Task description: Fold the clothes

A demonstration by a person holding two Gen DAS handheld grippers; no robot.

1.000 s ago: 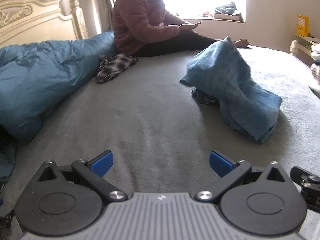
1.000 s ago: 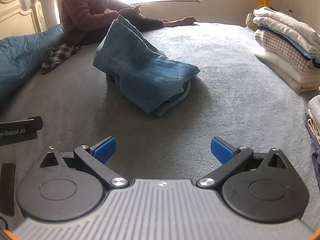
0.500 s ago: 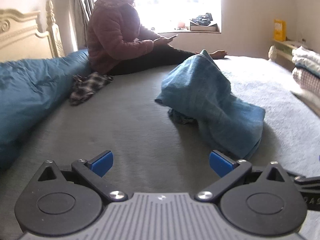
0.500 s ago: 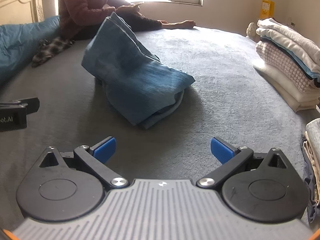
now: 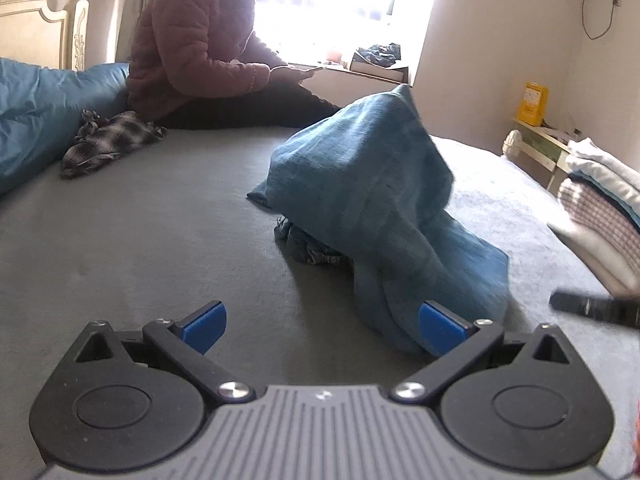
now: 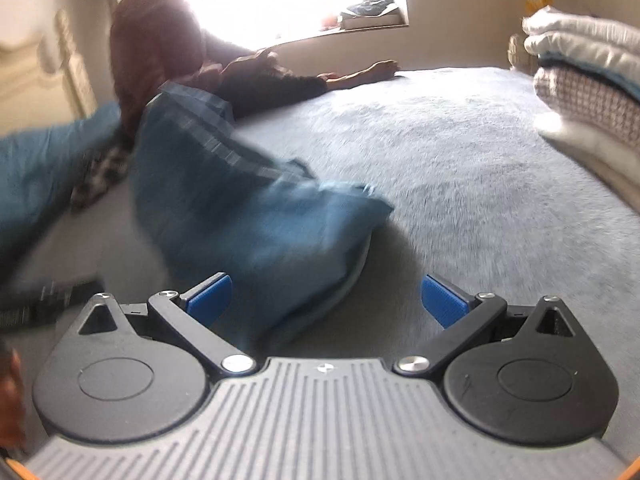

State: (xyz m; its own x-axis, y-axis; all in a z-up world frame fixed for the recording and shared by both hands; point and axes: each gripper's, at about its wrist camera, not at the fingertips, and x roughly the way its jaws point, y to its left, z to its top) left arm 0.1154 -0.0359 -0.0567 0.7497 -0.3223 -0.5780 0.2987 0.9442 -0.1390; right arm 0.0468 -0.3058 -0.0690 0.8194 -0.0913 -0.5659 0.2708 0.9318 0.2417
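Bedroom setup: a big bed with a grey fleecy blanket (image 5: 152, 220) takes up nearly everything, with a bright blown-out window (image 5: 340, 4) at the far end and a cream carved headboard (image 5: 44, 12) off to the left. A person in a dark red quilted jacket (image 5: 192, 44) sits on the bed near the window, legs stretched out, holding what looks like a phone. Next to them lies a crumpled black-and-white plaid garment (image 5: 108, 142), and a blue duvet (image 5: 44, 116) is bunched along the left edge.

Middle of the bed is the main item: a blue denim-coloured garment (image 5: 372, 208) heaped up into a sort of tent shape, peak pointing up, with a darker bit of fabric poking out underneath on its left side. Can't really tell what kind of garment it is from the pile.

The left gripper (image 5: 322, 326) is low over the blanket with its blue-padded fingers wide apart and nothing between them; the right-hand pad sits just in front of the near edge of the garment, though whether it touches is hard to call. The right gripper (image 6: 326, 300) is also spread wide and empty, and the garment's near corner (image 6: 280, 240) shows right between its fingers. That view is quite motion-blurred.

Over on the right side there's a stack of folded laundry (image 6: 592, 84), white on top, a checked pinkish layer under it. A yellow box (image 5: 532, 102) sits on a shelf by the far wall.
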